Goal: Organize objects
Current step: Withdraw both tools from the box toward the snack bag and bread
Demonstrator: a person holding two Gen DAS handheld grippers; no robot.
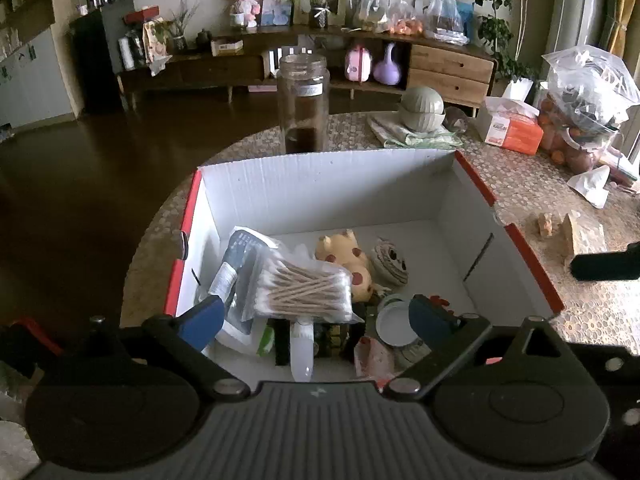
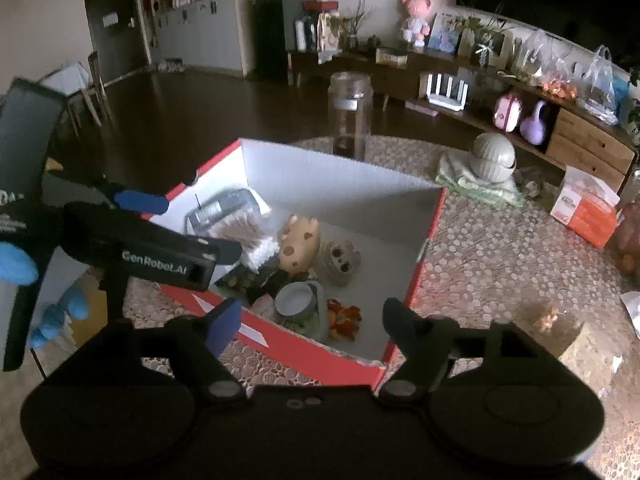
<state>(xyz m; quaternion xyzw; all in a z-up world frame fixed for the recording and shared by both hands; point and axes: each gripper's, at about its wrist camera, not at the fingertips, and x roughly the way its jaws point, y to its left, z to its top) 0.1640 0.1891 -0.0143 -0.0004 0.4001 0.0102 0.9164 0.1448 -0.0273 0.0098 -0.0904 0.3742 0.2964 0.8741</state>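
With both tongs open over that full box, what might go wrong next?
1. The bag of cotton swabs lies loosely on top of the pile in the box; the open left tongs right by it might snag it and drag it out.
2. The tall glass jar stands just behind the box's far wall; pushing the box could topple it.

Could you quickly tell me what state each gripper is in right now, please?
Left gripper: open, holding nothing, above the box.
Right gripper: open, nothing between its fingers.
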